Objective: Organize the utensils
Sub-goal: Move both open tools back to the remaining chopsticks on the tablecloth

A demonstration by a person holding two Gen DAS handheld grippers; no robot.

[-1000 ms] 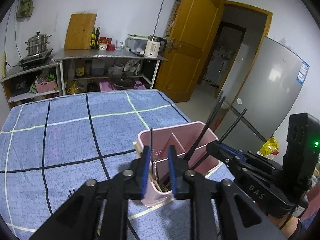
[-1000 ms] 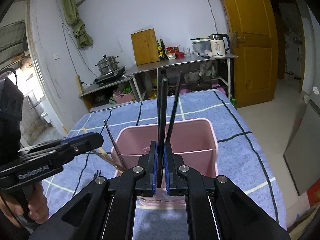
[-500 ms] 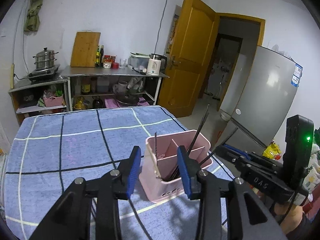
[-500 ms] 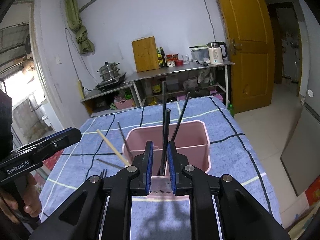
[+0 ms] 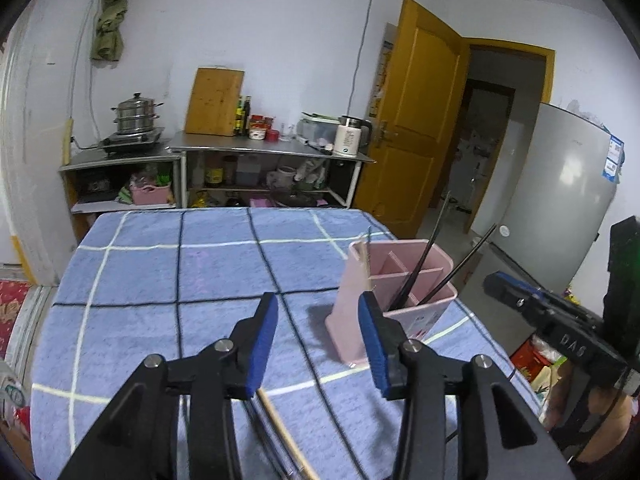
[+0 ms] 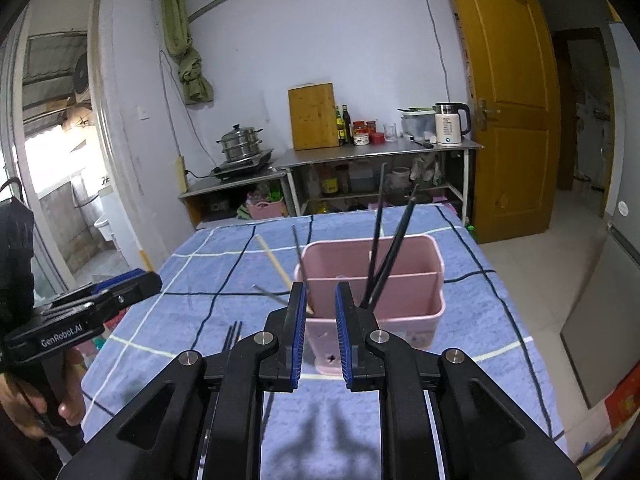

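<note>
Pink caddy [image 6: 372,296] stands upright on the blue checked tablecloth [image 5: 168,272], black chopsticks [image 6: 386,256] leaning in its right compartment, one wooden chopstick [image 6: 276,268] and thin dark utensils in the left. Left gripper [image 5: 318,344] spread wide, empty, a wooden chopstick [image 5: 280,432] lying below it. Right gripper [image 6: 320,332] partly open, holding nothing, just short of the caddy.

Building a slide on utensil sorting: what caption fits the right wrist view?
Open right gripper facing the pink utensil holder, black chopsticks standing inside, on a blue checked tablecloth.
</note>
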